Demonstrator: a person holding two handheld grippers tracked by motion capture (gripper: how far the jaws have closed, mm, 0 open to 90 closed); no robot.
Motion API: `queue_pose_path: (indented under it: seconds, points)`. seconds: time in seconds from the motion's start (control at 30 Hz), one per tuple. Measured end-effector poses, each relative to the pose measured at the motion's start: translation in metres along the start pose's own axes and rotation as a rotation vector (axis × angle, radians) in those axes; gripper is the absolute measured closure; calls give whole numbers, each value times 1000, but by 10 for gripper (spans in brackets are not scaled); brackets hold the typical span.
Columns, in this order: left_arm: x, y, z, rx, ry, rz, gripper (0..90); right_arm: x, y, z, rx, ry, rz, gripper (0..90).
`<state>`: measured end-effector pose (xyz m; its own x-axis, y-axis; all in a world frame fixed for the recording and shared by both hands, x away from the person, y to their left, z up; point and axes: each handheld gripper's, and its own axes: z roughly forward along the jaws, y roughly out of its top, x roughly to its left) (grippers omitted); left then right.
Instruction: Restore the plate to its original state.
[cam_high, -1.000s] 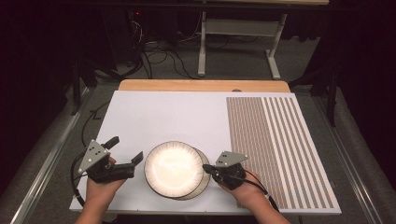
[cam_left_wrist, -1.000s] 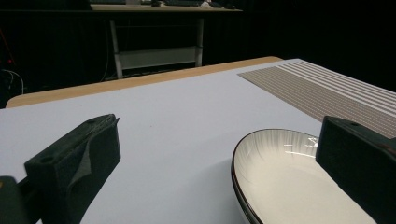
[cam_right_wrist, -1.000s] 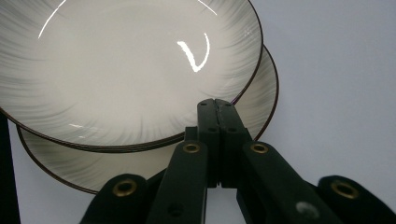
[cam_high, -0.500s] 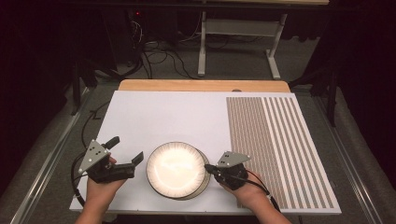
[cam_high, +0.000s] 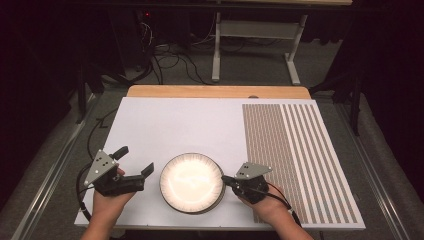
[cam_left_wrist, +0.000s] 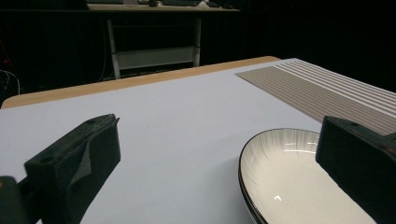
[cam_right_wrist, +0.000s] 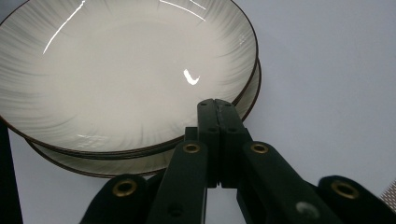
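Note:
Two shallow white plates with dark rims lie stacked near the front of the white board (cam_high: 175, 125). The top plate (cam_high: 192, 183) (cam_right_wrist: 116, 70) (cam_left_wrist: 299, 186) covers most of the lower plate (cam_right_wrist: 140, 163). My right gripper (cam_high: 225, 178) (cam_right_wrist: 218, 105) is shut with nothing between its jaws, and its tips are at the right rim of the top plate. My left gripper (cam_high: 134, 160) (cam_left_wrist: 217, 172) is open just left of the stack. One of its jaws is close to the plate's left rim, and whether they touch is unclear.
A brown-and-white striped mat (cam_high: 295, 150) covers the right part of the board. A wooden strip (cam_high: 220, 91) runs along the far edge. Beyond it are a desk frame (cam_high: 255, 45) and cables (cam_high: 170, 60) on the dark floor.
The top plate has shifted slightly right, so less of the lower plate shows. Both hands have stayed where they were.

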<state>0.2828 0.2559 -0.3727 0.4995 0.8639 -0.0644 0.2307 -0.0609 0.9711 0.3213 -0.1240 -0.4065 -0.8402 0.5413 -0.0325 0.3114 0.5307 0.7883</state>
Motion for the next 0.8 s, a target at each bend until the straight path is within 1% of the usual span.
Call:
queue_pose_path:
  seconds: [0.3, 0.33, 0.37, 0.47, 0.5, 0.53, 0.57, 0.67, 0.7, 0.77, 0.8]
  points:
    - [-1, 0, 1, 1, -3, 1, 6, -1, -1, -3, 2, -5, -3, 900]
    - [-1, 0, 1, 1, -4, 1, 6, -1, -2, -3, -2, -7, 8, 900]
    - [-1, 0, 1, 1, -4, 0, 6, -2, -2, -4, -1, -8, 1, 900]
    - [-1, 0, 1, 1, -5, 1, 7, -3, -2, -6, -11, -12, 11, 900]
    - [-1, 0, 2, 2, -5, 1, 6, -4, -2, -6, -8, -4, 11, 900]
    - [-1, 0, 2, 1, -6, 0, 6, -2, -3, -6, -9, -8, 16, 900]
    - [-1, 0, 2, 2, -5, 0, 6, -2, -3, -7, -6, -11, 5, 900]
    - [-1, -1, 2, 7, -5, 3, 6, -3, -4, -8, -8, -13, 8, 900]
    - [-1, -1, 2, 7, -5, 1, 6, -3, -4, -10, -11, -17, 19, 900]
    - [-1, -1, 2, 7, -4, 2, 6, -6, -5, -14, -21, -24, 17, 900]
    - [-1, -1, 2, 7, -5, 1, 6, -8, -6, -18, -28, -30, 25, 891]
